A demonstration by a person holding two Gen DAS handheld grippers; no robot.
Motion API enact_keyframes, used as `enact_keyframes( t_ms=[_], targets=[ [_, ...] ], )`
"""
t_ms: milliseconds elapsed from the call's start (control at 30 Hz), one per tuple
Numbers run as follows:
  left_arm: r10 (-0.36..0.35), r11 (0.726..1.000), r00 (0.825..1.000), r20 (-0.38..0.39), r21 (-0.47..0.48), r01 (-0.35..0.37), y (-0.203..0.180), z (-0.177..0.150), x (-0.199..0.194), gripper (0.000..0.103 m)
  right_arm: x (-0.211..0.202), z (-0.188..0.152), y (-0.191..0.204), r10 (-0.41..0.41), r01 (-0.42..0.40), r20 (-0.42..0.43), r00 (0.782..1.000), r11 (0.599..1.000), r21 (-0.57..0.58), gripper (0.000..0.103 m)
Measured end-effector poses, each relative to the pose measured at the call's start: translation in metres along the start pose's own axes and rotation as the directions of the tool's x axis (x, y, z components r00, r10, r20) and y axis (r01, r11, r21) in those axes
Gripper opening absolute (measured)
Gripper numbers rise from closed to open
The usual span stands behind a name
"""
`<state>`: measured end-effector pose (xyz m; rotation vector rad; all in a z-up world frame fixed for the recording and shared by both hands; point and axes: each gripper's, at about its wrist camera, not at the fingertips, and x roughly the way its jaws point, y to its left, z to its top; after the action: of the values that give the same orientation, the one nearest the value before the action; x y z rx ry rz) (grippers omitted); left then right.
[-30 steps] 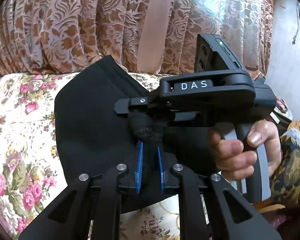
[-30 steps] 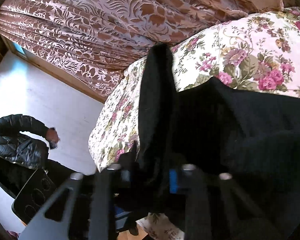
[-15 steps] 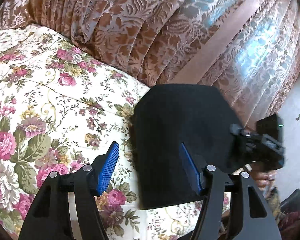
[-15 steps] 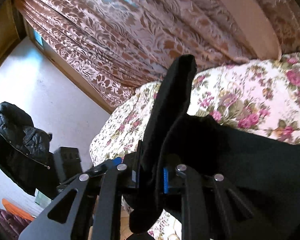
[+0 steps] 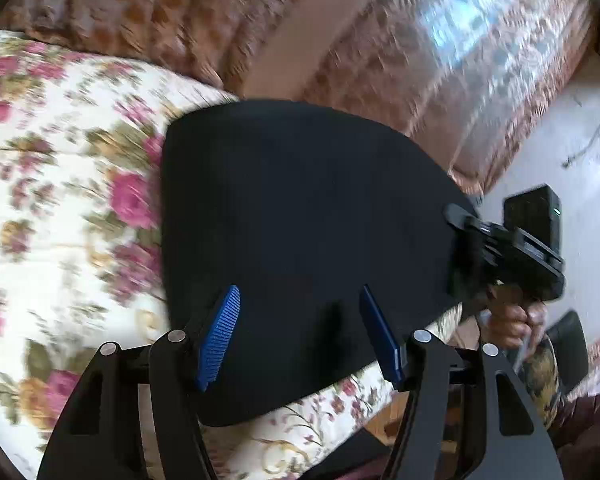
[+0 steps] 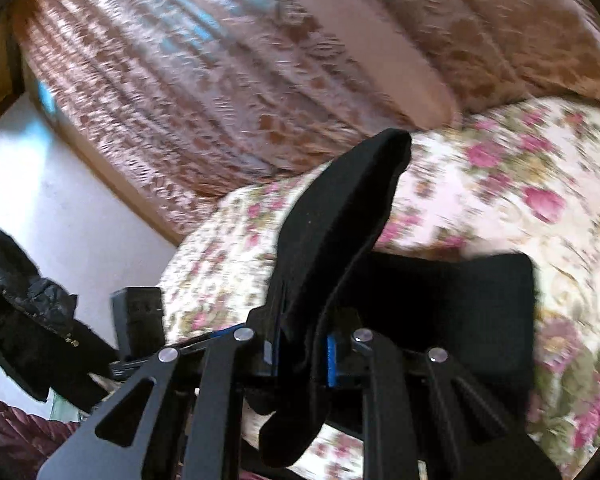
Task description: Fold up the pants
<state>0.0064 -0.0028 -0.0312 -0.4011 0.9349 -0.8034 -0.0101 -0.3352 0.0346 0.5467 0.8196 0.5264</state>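
Observation:
Black pants [image 5: 292,216] lie folded on the flowered bedspread [image 5: 60,152], near the bed's right end. My left gripper [image 5: 300,336] hangs over their near edge, open, its blue pads [image 5: 220,336] apart with nothing pinched. At the pants' right edge the right gripper [image 5: 466,236] grips the cloth, a hand on its handle. In the right wrist view that gripper [image 6: 300,352] is shut on a thick fold of the pants [image 6: 340,216], which rises between its jaws, while the rest of the cloth [image 6: 460,312] lies flat to the right.
Patterned brown curtains [image 5: 340,40] hang behind the bed. A white wall [image 6: 60,208] stands at the bed's end, with a black jacket [image 6: 16,300] hanging low beside it. Wooden floor [image 5: 384,420] shows below the bed's edge.
My left gripper let go of the pants, opened wide and drew back over the folded cloth. The right gripper kept its hold and carried its fold sideways, away from the left one.

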Motion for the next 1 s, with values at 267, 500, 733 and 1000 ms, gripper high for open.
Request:
enact_keyframes(
  t_ms=[267, 500, 733, 1000],
  targets=[
    [-0.018, 0.994, 0.994, -0.106, 0.104, 0.029, -0.031, -0.013, 0.038, 0.061, 0.000, -0.028, -0.091, -0.093, 0.100, -0.043, 0.995, 0.977, 0.188, 0.014],
    [-0.002, 0.994, 0.994, -0.107, 0.109, 0.013, -0.029, -0.013, 0.040, 0.061, -0.045, -0.037, -0.101, -0.089, 0.067, 0.071, 0.994, 0.961, 0.268, 0.055],
    [0.001, 0.993, 0.996, -0.092, 0.117, 0.010, -0.031, -0.015, 0.039, 0.061, -0.070, -0.058, -0.057, -0.061, 0.046, 0.059, 0.996, 0.972, 0.230, 0.050],
    [0.019, 0.990, 0.997, -0.080, 0.138, -0.008, -0.036, -0.019, 0.036, 0.061, -0.051, -0.078, -0.068, -0.147, 0.136, 0.015, 0.989, 0.943, 0.304, 0.038]
  ],
)
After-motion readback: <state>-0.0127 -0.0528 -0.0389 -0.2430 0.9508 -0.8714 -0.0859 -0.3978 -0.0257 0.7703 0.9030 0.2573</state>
